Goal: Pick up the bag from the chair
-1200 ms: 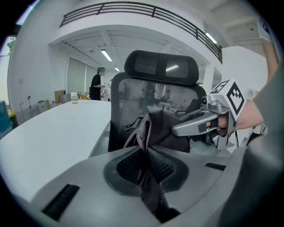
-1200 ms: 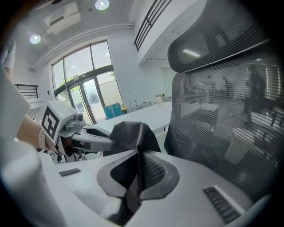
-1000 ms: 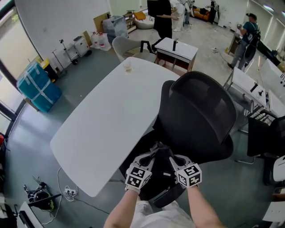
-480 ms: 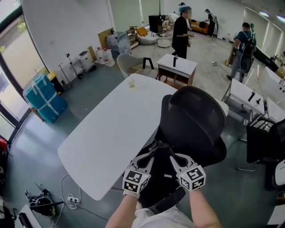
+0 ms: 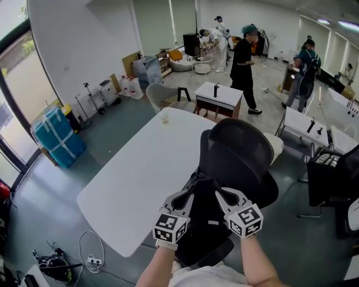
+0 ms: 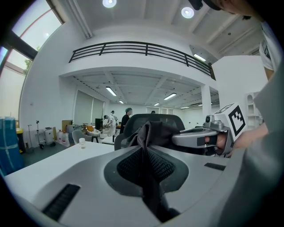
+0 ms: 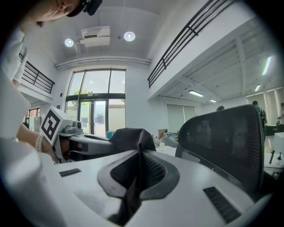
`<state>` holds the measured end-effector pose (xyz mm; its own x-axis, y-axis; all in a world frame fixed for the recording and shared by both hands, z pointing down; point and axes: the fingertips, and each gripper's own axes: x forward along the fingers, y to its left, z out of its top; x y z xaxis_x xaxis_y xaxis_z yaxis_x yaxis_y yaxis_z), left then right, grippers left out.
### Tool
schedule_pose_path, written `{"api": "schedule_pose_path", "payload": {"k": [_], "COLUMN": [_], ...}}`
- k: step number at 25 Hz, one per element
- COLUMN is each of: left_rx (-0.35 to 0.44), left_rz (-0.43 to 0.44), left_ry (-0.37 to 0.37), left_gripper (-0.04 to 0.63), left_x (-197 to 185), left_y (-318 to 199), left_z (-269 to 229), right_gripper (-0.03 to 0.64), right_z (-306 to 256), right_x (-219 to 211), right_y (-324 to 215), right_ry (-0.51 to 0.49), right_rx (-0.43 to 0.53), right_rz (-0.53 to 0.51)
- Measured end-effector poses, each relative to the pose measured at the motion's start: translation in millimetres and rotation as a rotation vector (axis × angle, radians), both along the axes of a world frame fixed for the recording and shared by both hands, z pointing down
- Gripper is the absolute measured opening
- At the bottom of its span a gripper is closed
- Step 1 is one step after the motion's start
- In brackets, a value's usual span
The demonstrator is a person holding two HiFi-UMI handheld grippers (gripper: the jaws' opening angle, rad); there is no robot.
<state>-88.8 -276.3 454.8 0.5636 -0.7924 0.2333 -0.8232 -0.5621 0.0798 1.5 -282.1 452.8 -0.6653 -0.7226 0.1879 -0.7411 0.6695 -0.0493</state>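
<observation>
As L gripper (image 5: 189,191) and R gripper (image 5: 220,194) fingers each pinch its top, bag (image 5: 206,223) hangs lengthwise between them, lower centre, just before chair (image 5: 238,150).

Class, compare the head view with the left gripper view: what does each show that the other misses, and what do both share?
Only the head view: the floor cables and the left gripper seen from outside. Only the left gripper view: the balcony railing and ceiling lights. Both: the black bag, the chair, the white table, the right gripper.
</observation>
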Motion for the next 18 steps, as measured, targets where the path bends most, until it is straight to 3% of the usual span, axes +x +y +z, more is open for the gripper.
{"api": "schedule_pose_path", "payload": {"k": [18], "left_rx": [0.079], "left_rz": [0.013], "left_ry": [0.025], "left_gripper": [0.043], "left_x": [12], "left_y": [10], "left_z": [-51], "right_gripper": [0.023], "right_z": [-51], "right_x": [14], "right_y": [12], "right_ry": [-0.031], "right_rx": [0.086], "right_rz": [0.008]}}
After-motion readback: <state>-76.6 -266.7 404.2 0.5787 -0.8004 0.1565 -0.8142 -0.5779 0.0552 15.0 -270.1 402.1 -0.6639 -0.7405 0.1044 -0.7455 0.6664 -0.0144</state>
